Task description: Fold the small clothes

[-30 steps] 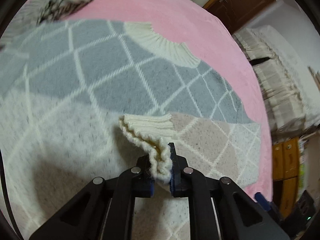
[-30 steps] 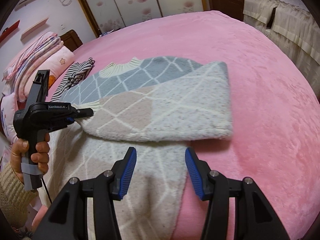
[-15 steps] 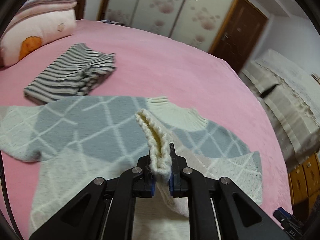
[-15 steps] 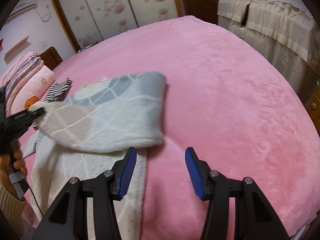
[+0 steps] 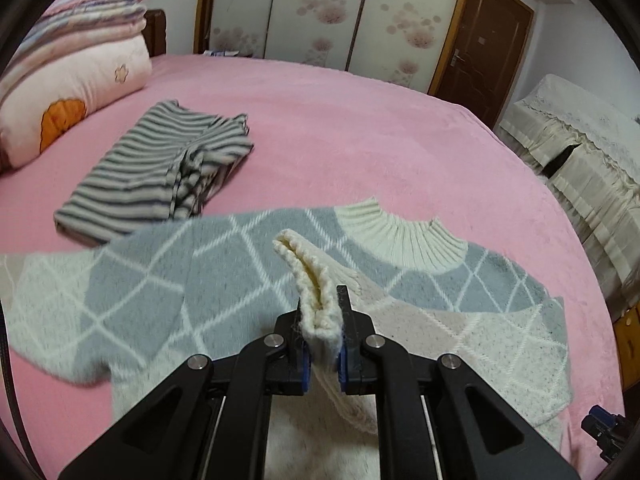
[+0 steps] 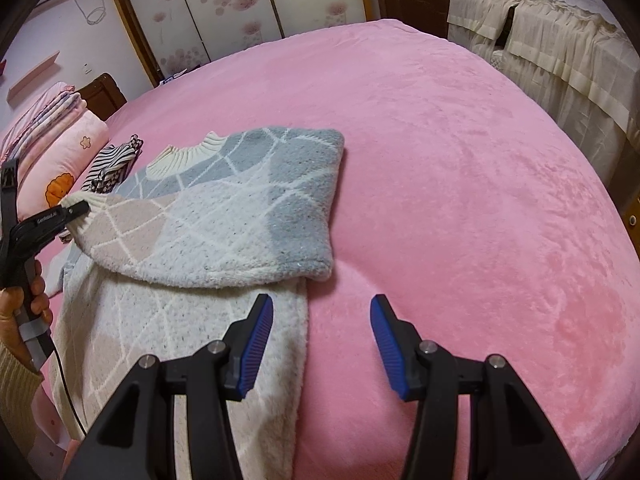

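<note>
A small grey, beige and cream knit sweater [image 5: 168,276] with a white diamond pattern lies on the pink bed. My left gripper [image 5: 322,328] is shut on its cream ribbed sleeve cuff [image 5: 308,276], lifted above the sweater's body, with the sleeve [image 6: 224,232] folded across the chest. In the right wrist view the left gripper [image 6: 80,210] shows at the left edge with a hand [image 6: 28,300] on its handle. My right gripper [image 6: 322,340] is open above the sweater's right edge and the bare blanket, holding nothing.
A folded grey-and-white striped garment [image 5: 156,168] lies beyond the sweater. Pillows and stacked blankets [image 5: 68,92] sit at the head of the bed. A cloth-covered piece of furniture [image 6: 552,40] stands past the bed's right side. Wardrobe doors [image 5: 320,12] are behind.
The left gripper has risen and tilted up with the cuff, drawing the sleeve farther across the sweater. The right gripper has shifted right, off the sweater's body toward its edge.
</note>
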The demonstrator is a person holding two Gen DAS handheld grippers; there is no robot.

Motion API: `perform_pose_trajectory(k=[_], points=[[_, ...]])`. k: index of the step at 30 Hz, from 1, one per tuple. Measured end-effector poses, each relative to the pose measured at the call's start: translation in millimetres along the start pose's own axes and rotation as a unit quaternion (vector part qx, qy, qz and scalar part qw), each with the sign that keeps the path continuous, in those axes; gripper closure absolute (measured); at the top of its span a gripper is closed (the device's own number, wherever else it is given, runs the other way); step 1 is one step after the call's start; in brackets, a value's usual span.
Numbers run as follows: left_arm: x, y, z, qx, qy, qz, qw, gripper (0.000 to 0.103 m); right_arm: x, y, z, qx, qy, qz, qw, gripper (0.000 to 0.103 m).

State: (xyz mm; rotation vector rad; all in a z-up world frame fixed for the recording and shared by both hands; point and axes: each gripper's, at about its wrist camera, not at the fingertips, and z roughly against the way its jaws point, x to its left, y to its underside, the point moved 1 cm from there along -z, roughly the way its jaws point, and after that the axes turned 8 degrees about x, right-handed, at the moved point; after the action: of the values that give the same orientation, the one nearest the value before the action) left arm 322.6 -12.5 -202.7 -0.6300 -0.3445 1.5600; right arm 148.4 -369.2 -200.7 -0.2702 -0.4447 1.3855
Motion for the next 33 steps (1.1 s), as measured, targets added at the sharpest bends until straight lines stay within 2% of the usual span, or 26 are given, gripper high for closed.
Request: perform_pose_trajectory(k=[8, 15, 17, 21, 23, 27, 33], points=[[4.0, -26.7, -20.5, 0.007, -0.007, 0.007, 0.9999, 0.095, -0.8, -9.7, -25.5, 0.015, 0.008, -0.001, 1.000, 0.052], [21.0, -17.7, -49.5, 0.049, -0.002, 0.045, 0.9978, 0.095, 1.0, -16.7, -46.9, 0.021, 0.015, -0.002, 1.000, 0.052], [27.1, -14.8, -55.0, 0.057, -0.001, 0.054, 0.9969, 0.095, 3.5, -19.7, -51.6, 0.020, 0.014, 0.002, 1.000, 0.058], [34.3, -11.8, -63.4, 0.064, -0.002, 0.058, 0.9963, 0.095, 9.5, -21.1, -55.5, 0.014, 0.006, 0.007, 1.000, 0.084], [36.5, -10.1, -66.1, 0.065, -0.002, 0.058, 0.9962, 0.095, 11.9, -19.7, -53.2, 0.002, 0.026, 0.005, 1.000, 0.089], [48.5, -3.4, -72.4, 0.077, 0.017, 0.085, 0.9933, 0.093, 5.7, -16.2, -56.6, 0.005, 0.036, -0.018, 0.999, 0.094], [64.2, 4.1, -64.8, 0.090, 0.041, 0.107, 0.9894, 0.078, -4.7, -12.1, -69.1, 0.035, 0.055, -0.030, 0.997, 0.103]])
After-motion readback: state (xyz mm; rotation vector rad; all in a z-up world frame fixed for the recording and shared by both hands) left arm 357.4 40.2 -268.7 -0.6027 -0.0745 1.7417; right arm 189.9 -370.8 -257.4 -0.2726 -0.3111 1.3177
